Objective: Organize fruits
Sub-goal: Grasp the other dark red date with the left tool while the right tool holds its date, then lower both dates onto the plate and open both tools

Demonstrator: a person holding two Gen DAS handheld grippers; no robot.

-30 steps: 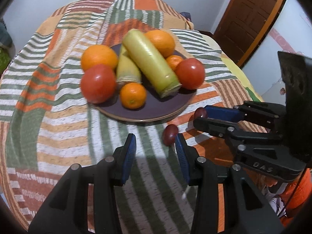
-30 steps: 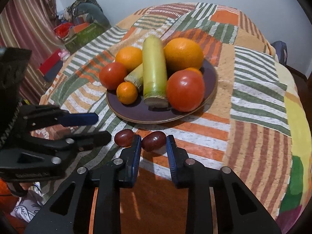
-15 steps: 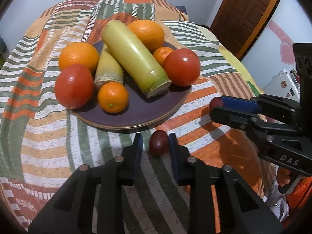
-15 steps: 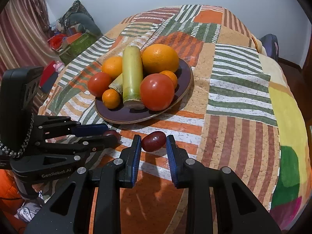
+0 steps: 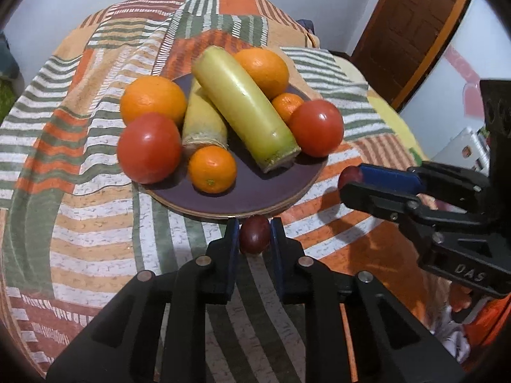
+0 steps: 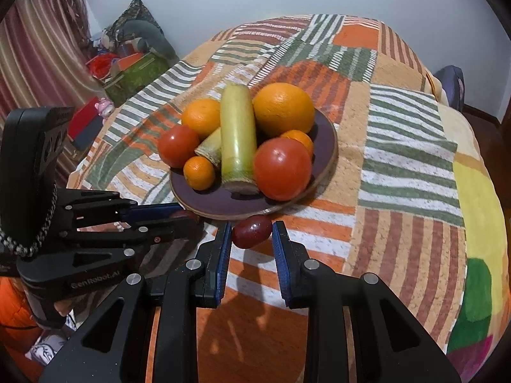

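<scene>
Left wrist view: left gripper (image 5: 255,234) has closed since a second ago and now pinches a dark red grape (image 5: 254,234) at the purple plate (image 5: 255,191)'s near rim (ready to lift).
Right wrist view: right gripper (image 6: 251,234), fingers slightly apart around a second grape (image 6: 251,231) at that rim; firm hold uncertain.

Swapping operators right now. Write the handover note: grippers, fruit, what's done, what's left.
Left gripper: shut on a small dark red oval grape, just in front of the plate's near rim.
Right gripper: around a second dark red grape; a gap shows on one side, so the grip is unconfirmed.
Round dark purple plate on the striped patchwork cloth: two tomatoes, four oranges and two long yellow-green stalks.
Done: plate loaded, both grapes reached.
Left: probably set both grapes on the plate; free space is at its near edge.
</scene>
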